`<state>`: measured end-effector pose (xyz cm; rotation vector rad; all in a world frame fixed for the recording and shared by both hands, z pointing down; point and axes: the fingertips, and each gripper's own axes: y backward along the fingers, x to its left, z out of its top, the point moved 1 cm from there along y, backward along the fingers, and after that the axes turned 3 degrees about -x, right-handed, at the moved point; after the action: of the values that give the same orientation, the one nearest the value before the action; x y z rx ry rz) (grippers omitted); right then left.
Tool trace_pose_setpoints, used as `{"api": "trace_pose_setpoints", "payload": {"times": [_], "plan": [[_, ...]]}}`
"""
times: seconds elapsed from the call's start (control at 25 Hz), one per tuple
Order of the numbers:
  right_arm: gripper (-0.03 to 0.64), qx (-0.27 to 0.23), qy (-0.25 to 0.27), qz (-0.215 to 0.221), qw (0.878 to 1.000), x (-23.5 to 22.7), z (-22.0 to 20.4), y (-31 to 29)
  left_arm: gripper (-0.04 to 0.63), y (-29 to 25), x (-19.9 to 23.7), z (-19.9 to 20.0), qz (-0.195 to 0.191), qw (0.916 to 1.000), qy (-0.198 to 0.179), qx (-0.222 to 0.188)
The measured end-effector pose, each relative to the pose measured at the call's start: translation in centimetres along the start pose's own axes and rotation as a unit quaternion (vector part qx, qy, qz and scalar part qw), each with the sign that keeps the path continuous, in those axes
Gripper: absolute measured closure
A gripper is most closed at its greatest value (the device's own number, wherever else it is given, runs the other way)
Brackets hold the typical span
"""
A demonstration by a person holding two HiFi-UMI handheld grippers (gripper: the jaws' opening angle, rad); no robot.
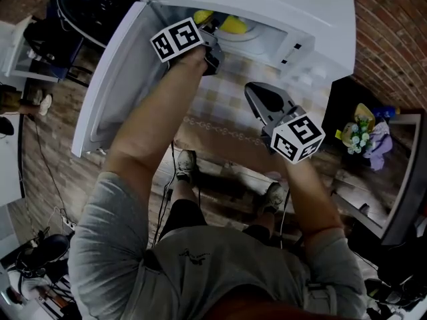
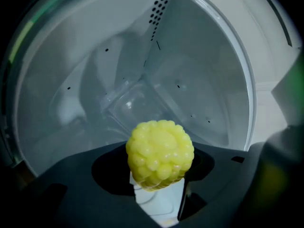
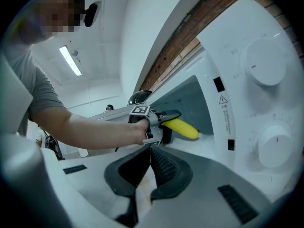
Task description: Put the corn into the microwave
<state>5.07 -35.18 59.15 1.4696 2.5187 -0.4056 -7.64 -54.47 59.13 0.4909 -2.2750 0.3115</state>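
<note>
A yellow corn cob [image 2: 160, 153] points end-on into the white microwave cavity [image 2: 142, 80], and my left gripper [image 2: 159, 186] is shut on it. In the head view the corn [image 1: 233, 24] sits just inside the microwave's opening, above the glass turntable, with the left gripper [image 1: 215, 32] reaching in from the left. From the right gripper view the corn [image 3: 183, 128] sticks out of the left gripper [image 3: 164, 120] at the cavity's mouth. My right gripper [image 3: 151, 158] is shut with nothing in it and hangs in front of the microwave [image 1: 249, 89].
The microwave door [image 1: 117, 79] stands swung open to the left. The control panel with two round knobs [image 3: 265, 61] is on the right of the opening. A dark stand with flowers [image 1: 360, 135] is at the right, and the person's feet [image 1: 187, 165] are below.
</note>
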Motion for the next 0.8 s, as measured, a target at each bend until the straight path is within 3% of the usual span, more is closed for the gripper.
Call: {"api": "trace_pose_setpoints", "payload": {"times": [0.52,0.8], "plan": [[0.598,-0.006,0.002,0.000,1.000,0.0,0.2,0.8,0.328,-1.7,0.1,-0.5,0.029,0.9969,-0.044,0.059],[0.598,-0.009,0.000,0.000,1.000,0.2,0.2,0.9,0.329,-2.3,0.5,-0.9,0.038,0.9949,-0.050,0.079]]}}
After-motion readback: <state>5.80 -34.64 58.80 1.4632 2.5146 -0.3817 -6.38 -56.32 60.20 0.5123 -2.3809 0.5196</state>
